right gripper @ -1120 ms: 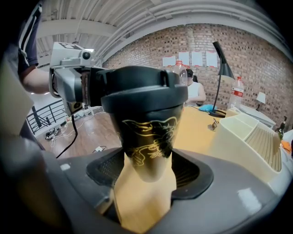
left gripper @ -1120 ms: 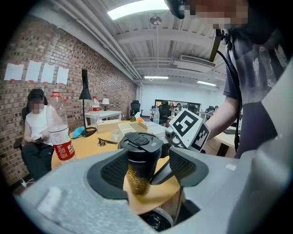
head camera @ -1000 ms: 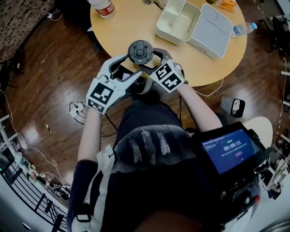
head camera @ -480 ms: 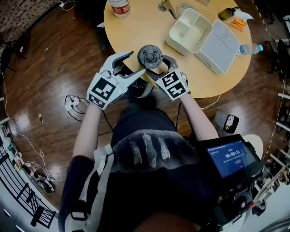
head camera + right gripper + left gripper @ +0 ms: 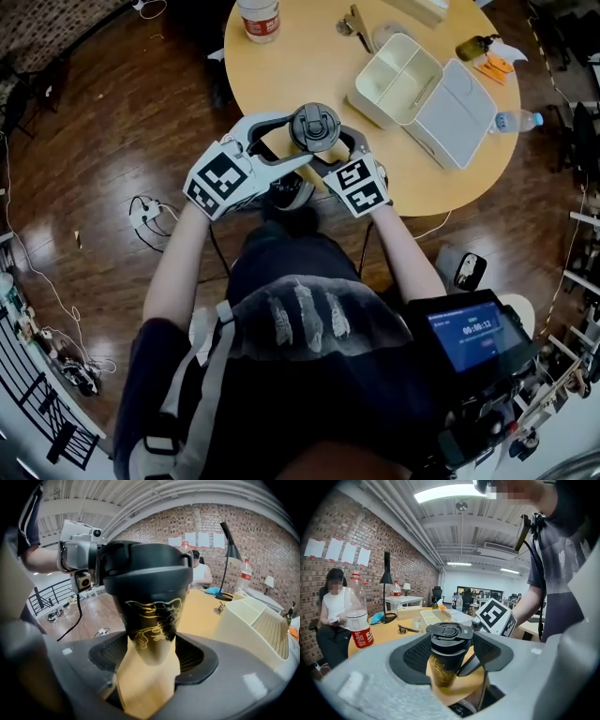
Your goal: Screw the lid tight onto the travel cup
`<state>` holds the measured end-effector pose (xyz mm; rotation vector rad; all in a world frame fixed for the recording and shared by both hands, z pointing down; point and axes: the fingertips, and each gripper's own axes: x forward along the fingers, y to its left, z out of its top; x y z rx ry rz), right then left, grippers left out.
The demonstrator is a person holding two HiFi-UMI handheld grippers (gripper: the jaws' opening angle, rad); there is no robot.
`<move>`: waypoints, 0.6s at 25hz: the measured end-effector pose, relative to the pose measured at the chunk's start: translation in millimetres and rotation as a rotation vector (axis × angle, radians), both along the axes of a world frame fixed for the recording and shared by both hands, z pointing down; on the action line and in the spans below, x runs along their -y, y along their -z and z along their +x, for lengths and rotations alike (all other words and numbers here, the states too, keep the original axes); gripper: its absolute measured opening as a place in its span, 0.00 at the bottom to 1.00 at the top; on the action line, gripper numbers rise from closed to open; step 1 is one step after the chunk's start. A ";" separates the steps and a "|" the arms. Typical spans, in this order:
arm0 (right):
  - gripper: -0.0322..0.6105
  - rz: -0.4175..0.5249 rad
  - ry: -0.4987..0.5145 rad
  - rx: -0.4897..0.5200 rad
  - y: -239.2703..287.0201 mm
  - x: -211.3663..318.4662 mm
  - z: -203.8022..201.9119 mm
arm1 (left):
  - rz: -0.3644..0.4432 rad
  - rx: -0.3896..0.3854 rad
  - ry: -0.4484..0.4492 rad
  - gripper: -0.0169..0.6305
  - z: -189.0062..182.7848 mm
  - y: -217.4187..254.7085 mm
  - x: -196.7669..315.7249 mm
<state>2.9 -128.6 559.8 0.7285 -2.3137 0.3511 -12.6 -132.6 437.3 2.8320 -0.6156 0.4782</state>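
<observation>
A black travel cup (image 5: 314,127) with a gold pattern and a black lid (image 5: 449,631) is upright over the near edge of the round wooden table (image 5: 281,66). My left gripper (image 5: 298,139) comes in from the left. In the left gripper view its jaws (image 5: 449,651) press on the lid and upper cup from both sides. My right gripper (image 5: 330,150) comes in from the right. In the right gripper view it (image 5: 150,656) is shut on the cup's lower body (image 5: 151,620). I cannot tell whether the cup's base touches the table.
An open white lunch box (image 5: 417,84) lies on the table to the right of the cup. A red-labelled plastic bottle (image 5: 260,19) stands at the far edge, and a small water bottle (image 5: 516,120) lies at the right rim. Cables (image 5: 150,211) trail on the wooden floor at left.
The head view has shifted, so table and cup sit lower in frame. Both grippers stay on the cup. The left gripper has swung a little toward the table.
</observation>
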 end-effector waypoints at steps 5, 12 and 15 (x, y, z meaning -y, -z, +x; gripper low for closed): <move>0.55 0.000 -0.001 -0.004 0.3 -0.4 -0.7 | 0.032 0.034 0.104 0.47 -1.6 -6.6 -1.5; 0.54 0.002 -0.003 0.001 0.1 -0.4 0.5 | 0.035 0.073 0.237 0.48 1.6 -8.2 -3.7; 0.54 0.001 -0.002 0.001 -0.4 -0.9 0.0 | 0.027 0.077 0.177 0.47 -1.9 -6.3 -13.6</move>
